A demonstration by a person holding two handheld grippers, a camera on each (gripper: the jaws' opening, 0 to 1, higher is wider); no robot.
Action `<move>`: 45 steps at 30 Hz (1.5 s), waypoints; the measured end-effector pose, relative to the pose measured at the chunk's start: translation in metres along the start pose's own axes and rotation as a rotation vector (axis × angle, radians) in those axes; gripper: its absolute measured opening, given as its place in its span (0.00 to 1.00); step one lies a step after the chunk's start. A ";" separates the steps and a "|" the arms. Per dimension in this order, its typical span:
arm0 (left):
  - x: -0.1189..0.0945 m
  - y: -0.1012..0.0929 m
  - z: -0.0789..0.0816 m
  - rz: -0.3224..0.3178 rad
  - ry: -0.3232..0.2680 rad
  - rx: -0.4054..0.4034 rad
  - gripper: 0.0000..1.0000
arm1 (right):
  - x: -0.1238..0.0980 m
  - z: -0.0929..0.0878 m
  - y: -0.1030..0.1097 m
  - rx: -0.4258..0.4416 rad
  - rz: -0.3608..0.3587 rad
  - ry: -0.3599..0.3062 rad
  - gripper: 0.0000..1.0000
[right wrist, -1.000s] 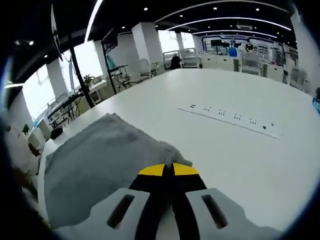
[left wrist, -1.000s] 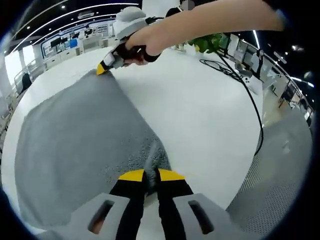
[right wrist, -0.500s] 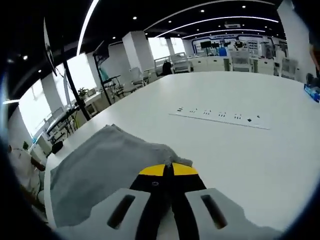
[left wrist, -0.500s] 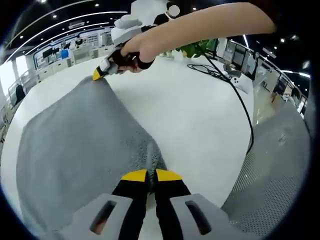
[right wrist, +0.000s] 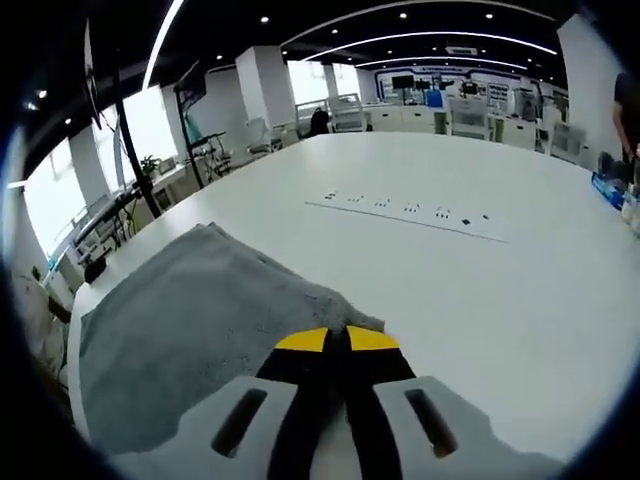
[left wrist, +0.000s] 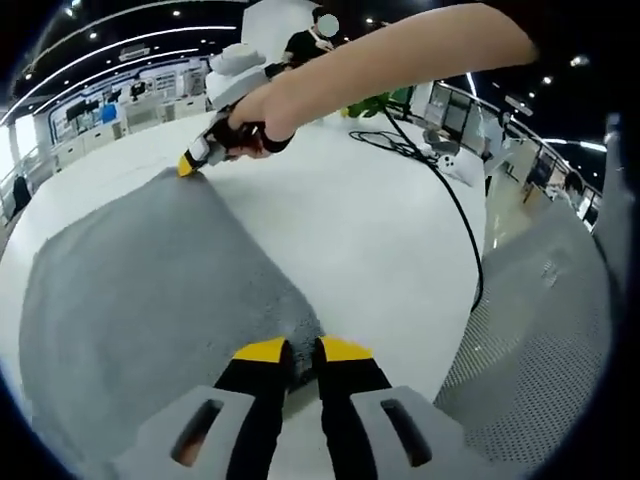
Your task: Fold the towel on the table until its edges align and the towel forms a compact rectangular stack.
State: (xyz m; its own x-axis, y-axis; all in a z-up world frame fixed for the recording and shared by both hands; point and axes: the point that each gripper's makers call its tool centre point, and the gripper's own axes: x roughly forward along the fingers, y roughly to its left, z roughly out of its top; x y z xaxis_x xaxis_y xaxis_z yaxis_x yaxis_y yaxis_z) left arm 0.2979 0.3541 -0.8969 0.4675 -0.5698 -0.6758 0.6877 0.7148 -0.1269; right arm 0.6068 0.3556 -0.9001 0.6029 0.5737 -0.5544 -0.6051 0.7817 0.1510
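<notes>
Since a second ago the grey towel (left wrist: pixel 150 300) has sunk lower and lies flatter on the white table (left wrist: pixel 380 230). The left claw (left wrist: pixel 290 350) is clamped on one corner; the right claw (right wrist: pixel 336 338), held by a hand (left wrist: pixel 255 115), is clamped on the neighbouring corner. The towel looks soft, light and limp, so I judge corners the best place to grip. No brand or readable writing is visible. A black cable (left wrist: pixel 440 190) trails across the table.
</notes>
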 end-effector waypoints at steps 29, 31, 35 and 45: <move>0.013 -0.011 -0.012 -0.019 0.059 0.081 0.12 | -0.007 -0.022 -0.006 -0.011 -0.045 0.063 0.02; 0.014 -0.011 -0.011 -0.023 0.056 0.080 0.10 | -0.008 -0.022 -0.006 -0.018 -0.045 0.065 0.01; 0.020 -0.016 -0.006 -0.049 0.048 0.073 0.06 | -0.009 -0.024 -0.016 0.008 -0.047 0.059 0.01; 0.039 -0.044 0.005 -0.154 0.074 0.193 0.04 | -0.030 -0.033 -0.038 -0.005 -0.065 0.076 0.01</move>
State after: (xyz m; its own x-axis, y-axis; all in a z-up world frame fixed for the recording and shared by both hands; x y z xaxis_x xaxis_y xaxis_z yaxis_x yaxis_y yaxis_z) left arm 0.2889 0.2979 -0.9140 0.3122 -0.6296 -0.7114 0.8441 0.5275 -0.0964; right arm 0.5944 0.3007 -0.9163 0.6000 0.5011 -0.6236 -0.5686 0.8155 0.1081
